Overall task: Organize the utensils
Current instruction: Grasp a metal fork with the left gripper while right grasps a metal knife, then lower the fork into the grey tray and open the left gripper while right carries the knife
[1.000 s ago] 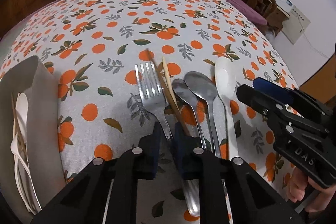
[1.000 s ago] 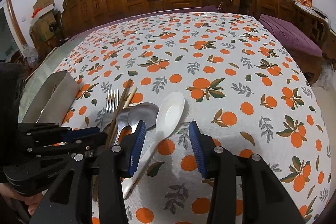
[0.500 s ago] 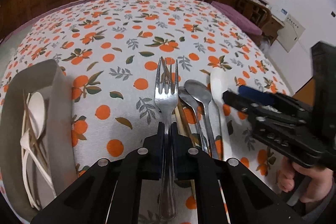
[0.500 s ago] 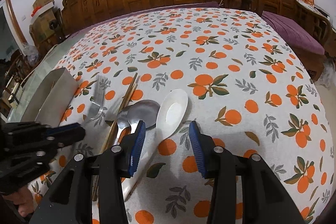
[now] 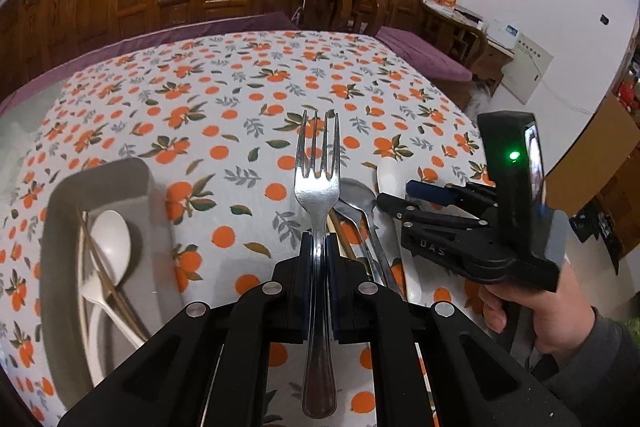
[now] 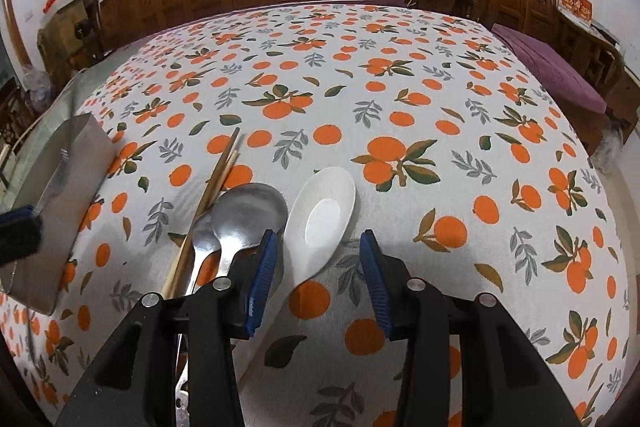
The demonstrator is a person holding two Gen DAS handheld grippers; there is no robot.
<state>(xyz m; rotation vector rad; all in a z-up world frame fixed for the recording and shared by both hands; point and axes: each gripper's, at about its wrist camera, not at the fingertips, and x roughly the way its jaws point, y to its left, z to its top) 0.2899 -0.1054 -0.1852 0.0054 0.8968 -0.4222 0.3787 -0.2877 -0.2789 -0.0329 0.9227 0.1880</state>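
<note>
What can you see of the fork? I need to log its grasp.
The fork looks like shiny metal, with four tines and a long slim handle with a rounded end. The left gripper is shut on its neck, holding it above the tablecloth, tines pointing away from the camera, handle end toward it. Only the blue pads touch it.

The letters "DAS" stand in raised print on the black side of the right gripper [image 5: 394, 193]. The red wall signs and white panels are too blurred to read.
</note>
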